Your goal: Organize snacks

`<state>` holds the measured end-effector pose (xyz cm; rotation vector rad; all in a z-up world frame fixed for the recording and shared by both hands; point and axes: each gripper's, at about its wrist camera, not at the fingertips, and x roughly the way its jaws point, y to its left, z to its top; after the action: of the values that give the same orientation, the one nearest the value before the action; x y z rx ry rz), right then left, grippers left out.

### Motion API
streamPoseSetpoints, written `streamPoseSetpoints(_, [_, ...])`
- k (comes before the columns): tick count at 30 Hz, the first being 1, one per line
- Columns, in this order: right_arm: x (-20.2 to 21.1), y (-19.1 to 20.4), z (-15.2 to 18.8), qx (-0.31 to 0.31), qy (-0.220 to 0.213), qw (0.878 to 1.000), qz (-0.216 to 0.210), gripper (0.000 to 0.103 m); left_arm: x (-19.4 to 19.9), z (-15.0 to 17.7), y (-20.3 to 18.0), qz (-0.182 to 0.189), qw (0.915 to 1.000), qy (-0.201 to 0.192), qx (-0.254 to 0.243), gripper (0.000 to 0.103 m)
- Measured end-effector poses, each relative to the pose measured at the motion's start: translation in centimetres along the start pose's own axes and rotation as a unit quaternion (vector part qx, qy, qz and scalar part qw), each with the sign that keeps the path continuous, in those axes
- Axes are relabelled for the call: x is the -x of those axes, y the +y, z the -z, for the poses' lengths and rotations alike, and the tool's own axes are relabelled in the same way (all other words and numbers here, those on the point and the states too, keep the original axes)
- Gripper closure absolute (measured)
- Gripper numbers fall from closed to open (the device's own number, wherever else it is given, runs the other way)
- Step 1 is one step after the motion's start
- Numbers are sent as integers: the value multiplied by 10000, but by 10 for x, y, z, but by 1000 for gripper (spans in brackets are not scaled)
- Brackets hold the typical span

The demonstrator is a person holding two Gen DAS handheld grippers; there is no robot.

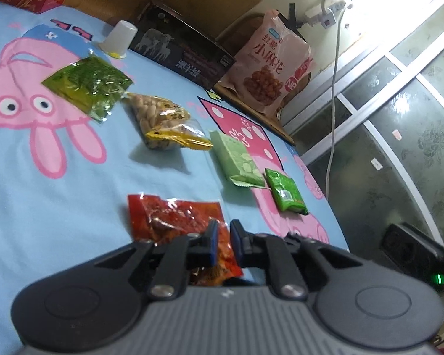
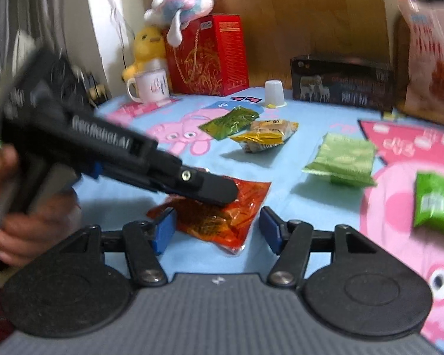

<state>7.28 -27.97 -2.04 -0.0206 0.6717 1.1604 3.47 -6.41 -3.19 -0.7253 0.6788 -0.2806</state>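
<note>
Snacks lie scattered on the blue cartoon sheet (image 1: 59,177), and we judge the pick-up of the red packet (image 2: 222,216) is in hand. Our left gripper (image 1: 222,236) pinches its near edge with the jaws nearly closed, while our right gripper (image 2: 214,230) hovers spread wide above it. Next we should lift it clear toward the green packets (image 1: 242,159).

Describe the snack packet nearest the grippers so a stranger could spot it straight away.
On the blue cartoon-pig cloth, look at the near edge, away from the black box and red gift bag at the back. The red snack packet lies flat there, beneath the left gripper. It is the only glossy red-orange packet; its neighbours are green or yellow.
</note>
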Motion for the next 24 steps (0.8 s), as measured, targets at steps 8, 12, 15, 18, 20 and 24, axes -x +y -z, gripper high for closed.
streamPoseSetpoints(8, [2,-36,-7,-1299,71,9893,-660,49,45,1,26,124,9976,-381,568,85])
streamPoseSetpoints(12, [-3,-31,-10,-1274,147,9896,-655,49,50,-1,40,-137,9960,-443,769,72])
streamPoseSetpoints(15, [-12,-26,-13,-1213,262,9900,-665,60,44,0,46,29,9959,-415,808,81])
streamPoseSetpoints(18, [-15,-17,-11,-1063,158,9928,-523,61,46,2,51,135,9941,-534,937,83])
streamPoseSetpoints(20, [-14,-19,-10,-1097,108,9928,-476,65,47,3,55,252,9920,-583,1089,79])
streamPoseSetpoints(24, [-10,-27,-6,-1357,149,9897,-423,93,49,4,52,459,9923,-545,1018,68])
